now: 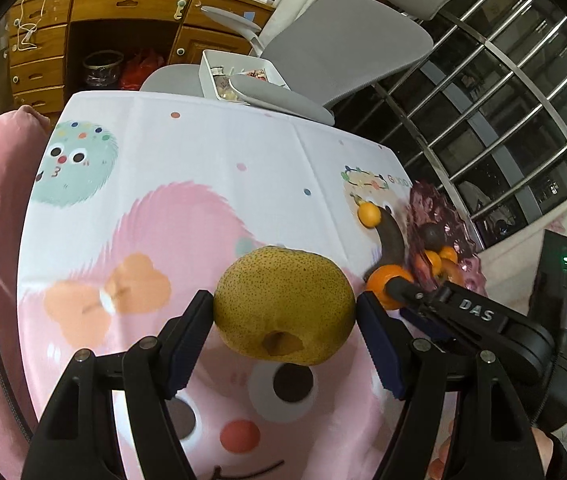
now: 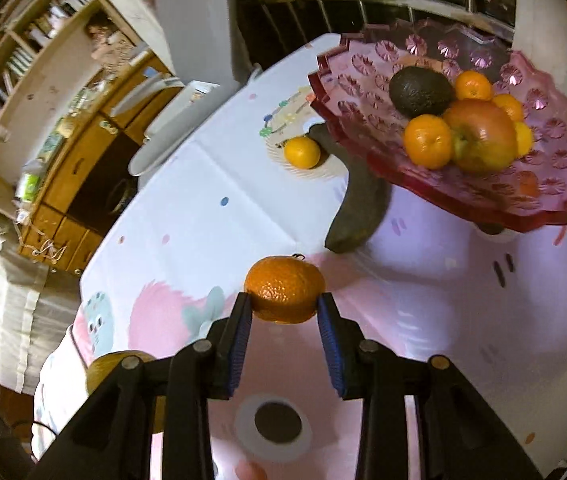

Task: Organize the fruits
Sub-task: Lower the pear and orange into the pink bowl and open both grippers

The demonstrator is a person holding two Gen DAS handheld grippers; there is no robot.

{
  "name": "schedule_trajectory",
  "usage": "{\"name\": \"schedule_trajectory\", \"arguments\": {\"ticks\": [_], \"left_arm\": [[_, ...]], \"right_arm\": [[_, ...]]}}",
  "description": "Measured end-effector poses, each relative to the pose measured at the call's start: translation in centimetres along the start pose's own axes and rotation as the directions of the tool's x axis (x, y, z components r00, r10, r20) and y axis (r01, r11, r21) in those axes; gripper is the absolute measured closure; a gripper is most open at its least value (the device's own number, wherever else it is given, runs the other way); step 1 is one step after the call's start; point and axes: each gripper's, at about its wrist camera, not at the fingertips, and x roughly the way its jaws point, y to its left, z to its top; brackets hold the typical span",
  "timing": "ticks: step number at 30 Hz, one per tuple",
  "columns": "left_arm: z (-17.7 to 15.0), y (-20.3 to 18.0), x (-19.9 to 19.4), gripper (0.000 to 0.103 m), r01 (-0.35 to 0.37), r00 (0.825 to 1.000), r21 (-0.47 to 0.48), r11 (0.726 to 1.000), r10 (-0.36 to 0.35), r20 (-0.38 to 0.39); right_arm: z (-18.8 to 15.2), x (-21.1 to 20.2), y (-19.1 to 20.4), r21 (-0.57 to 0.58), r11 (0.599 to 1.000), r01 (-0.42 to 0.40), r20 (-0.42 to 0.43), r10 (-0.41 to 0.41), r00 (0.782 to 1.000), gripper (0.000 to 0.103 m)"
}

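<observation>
Yellow pear (image 1: 283, 306) pinched in our left gripper (image 1: 283, 316) above tablecloth | right gripper (image 2: 285, 304) pinching mandarin (image 2: 285, 289), near pink bowl (image 2: 363, 64) | mid-transfer | next: lift over rim, release among fruit

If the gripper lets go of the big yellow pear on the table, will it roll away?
Probably a little. The pear is round and plump, so it may wobble or roll on the smooth tablecloth. It looks firm, filling the left gripper wide, so likely heavy enough to settle soon. Its dimpled end might stop it.
</observation>
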Motion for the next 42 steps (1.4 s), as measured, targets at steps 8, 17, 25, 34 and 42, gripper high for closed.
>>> {"name": "schedule_trajectory", "arguments": {"ticks": [8,17,25,34,42], "left_arm": [[-1.1,-3.0,-2.0,0.031,0.036,0.999,0.022,0.999,-0.036,0.004],[-1.4,-8.8,-2.1,0.031,0.09,0.996,0.083,0.992,-0.091,0.008],[-1.9,-14.4,-0.6,0.031,0.064,0.998,0.018,0.998,-0.065,0.028],[-3.0,-20.8,2.4,0.031,0.051,0.997,-0.086,0.995,-0.046,0.056],[-3.6,-24.8,6.3,0.031,0.001,0.998,-0.137,0.991,0.007,0.058]], "right_arm": [[0.5,-5.8,-1.4,-0.075,0.997,-0.025,0.095,0.032,0.995,0.07],[2.9,-9.6,-4.3,-0.125,0.992,-0.009,0.138,0.026,0.99,0.07],[7.5,-10.6,-8.8,-0.179,0.982,-0.063,0.066,0.076,0.995,0.07],[13.1,-9.8,-14.2,-0.267,0.962,-0.052,-0.033,0.044,0.998,0.069],[17.6,-6.9,-18.7,-0.269,0.961,-0.064,-0.141,0.027,0.99,0.069]]}}
